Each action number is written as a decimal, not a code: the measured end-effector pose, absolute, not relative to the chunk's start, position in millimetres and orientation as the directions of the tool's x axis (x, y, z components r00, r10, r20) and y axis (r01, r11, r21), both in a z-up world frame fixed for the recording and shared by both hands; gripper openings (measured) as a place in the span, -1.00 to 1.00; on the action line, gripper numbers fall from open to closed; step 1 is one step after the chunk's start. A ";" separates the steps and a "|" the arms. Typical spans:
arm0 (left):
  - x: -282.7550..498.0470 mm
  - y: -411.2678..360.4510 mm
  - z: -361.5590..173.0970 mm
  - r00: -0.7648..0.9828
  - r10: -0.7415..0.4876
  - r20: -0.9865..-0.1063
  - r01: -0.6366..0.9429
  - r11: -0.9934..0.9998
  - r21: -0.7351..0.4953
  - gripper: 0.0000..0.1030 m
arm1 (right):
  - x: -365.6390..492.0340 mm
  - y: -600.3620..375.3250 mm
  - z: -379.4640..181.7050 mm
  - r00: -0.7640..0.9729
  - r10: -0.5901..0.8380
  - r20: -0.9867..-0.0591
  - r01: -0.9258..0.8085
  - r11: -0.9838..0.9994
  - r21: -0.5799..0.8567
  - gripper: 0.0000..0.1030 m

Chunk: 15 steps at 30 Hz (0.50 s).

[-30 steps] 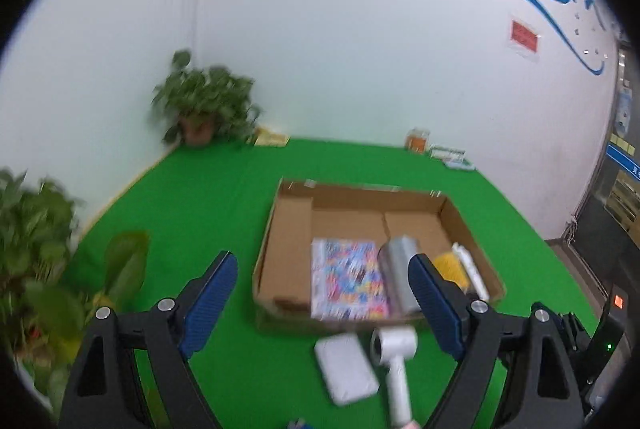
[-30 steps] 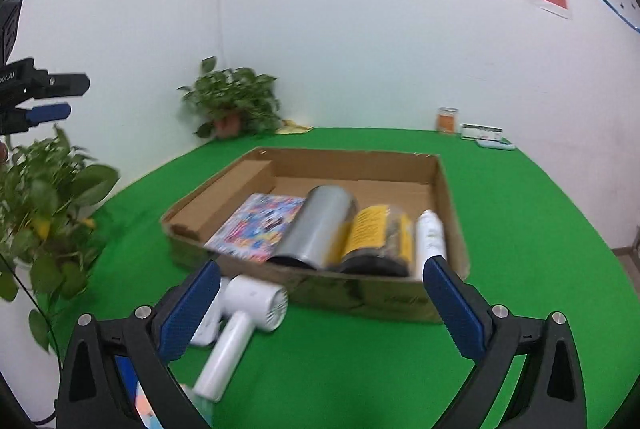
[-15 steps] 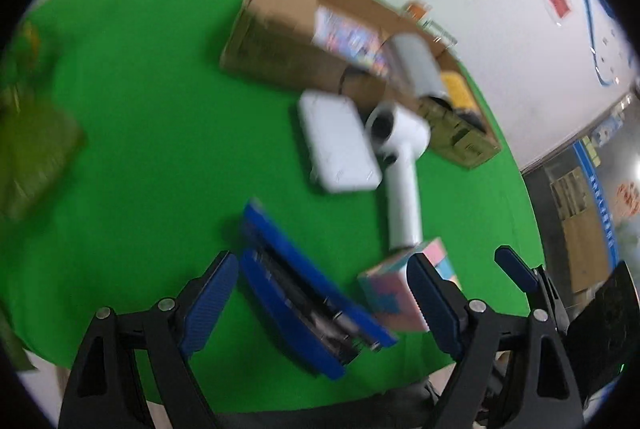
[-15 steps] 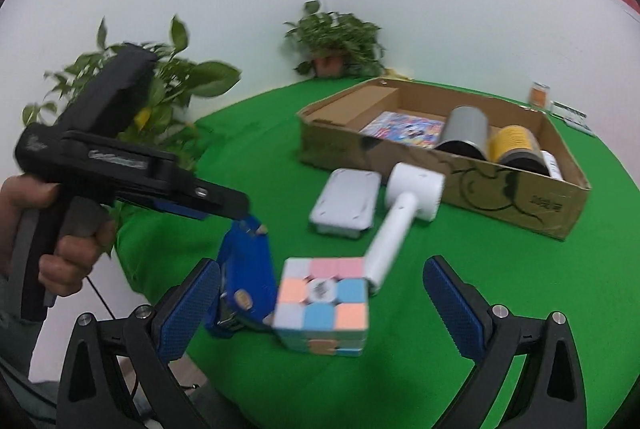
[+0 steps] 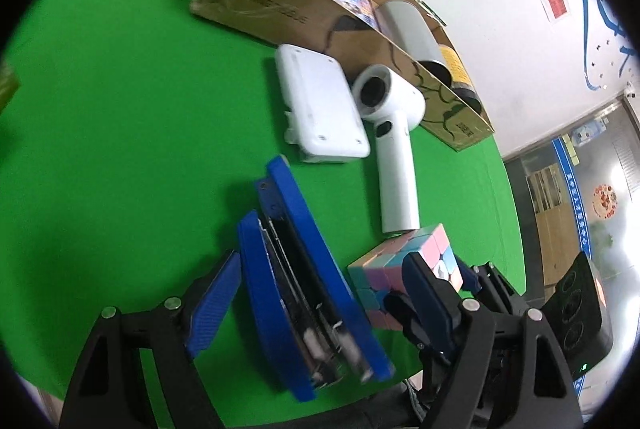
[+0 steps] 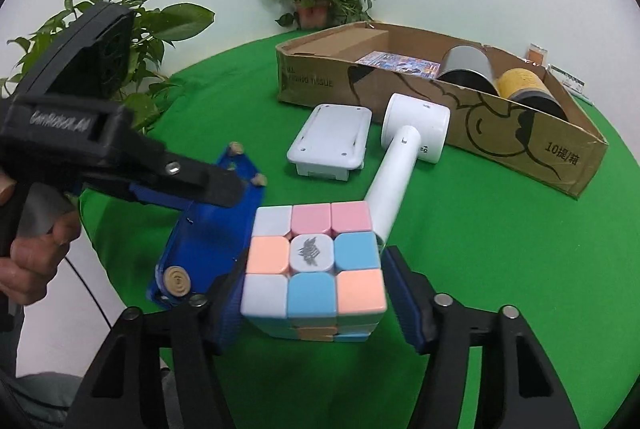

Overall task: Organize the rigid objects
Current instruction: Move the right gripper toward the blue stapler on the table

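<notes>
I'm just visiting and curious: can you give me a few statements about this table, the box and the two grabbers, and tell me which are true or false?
1. The puzzle cube sits between the right gripper fingers. True; the jaws are closing.
2. The white hair dryer lies inside the cardboard box. False: it lies on the green table outside.
3. The left gripper straddles a blue stapler. True.
4. The box is empty. False: it holds cans and a colourful book.
</notes>
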State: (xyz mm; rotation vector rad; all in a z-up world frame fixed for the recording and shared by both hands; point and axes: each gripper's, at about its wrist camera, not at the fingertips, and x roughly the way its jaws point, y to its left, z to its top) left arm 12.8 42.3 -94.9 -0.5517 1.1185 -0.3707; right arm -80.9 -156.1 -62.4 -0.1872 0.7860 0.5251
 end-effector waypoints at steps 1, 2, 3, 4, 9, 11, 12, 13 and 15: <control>14.0 36.6 -93.6 0.390 -0.549 -0.739 0.024 0.808 -0.588 0.58 | -83.2 -160.3 -62.2 0.590 0.378 -0.714 -0.518 0.855 0.025 0.09; 15.6 31.6 -93.5 0.383 -0.556 -0.738 0.039 0.807 -0.589 0.58 | -82.4 -163.9 -61.4 0.590 0.377 -0.714 -0.518 0.855 0.023 0.09; 17.5 25.5 -93.4 0.375 -0.564 -0.736 0.057 0.806 -0.589 0.58 | -82.5 -172.4 -60.7 0.588 0.376 -0.716 -0.519 0.854 0.023 0.07; 18.8 21.6 -93.2 0.368 -0.570 -0.734 0.070 0.805 -0.590 0.58 | -81.3 -179.7 -59.9 0.589 0.368 -0.719 -0.515 0.857 0.016 0.07; 28.7 6.7 -97.8 0.335 -0.603 -0.724 0.106 0.787 -0.607 0.58 | -64.9 -227.1 -53.9 0.627 0.259 -0.735 -0.419 0.907 -0.037 0.07; 31.3 4.9 -95.5 0.329 -0.607 -0.723 0.119 0.786 -0.607 0.54 | -51.7 -247.1 -54.5 0.632 0.192 -0.750 -0.348 0.936 -0.054 0.07; 31.7 5.5 -94.0 0.329 -0.612 -0.719 0.123 0.783 -0.610 0.54 | -46.0 -253.3 -54.3 0.631 0.177 -0.756 -0.330 0.942 -0.054 0.09; 32.3 6.4 -92.5 0.329 -0.617 -0.715 0.126 0.779 -0.614 0.54 | -42.8 -257.3 -52.8 0.632 0.176 -0.754 -0.320 0.946 -0.048 0.15; 29.3 12.3 -87.6 0.333 -0.629 -0.702 0.138 0.769 -0.624 0.54 | -40.3 -258.9 -47.8 0.645 0.187 -0.741 -0.310 0.950 -0.030 0.62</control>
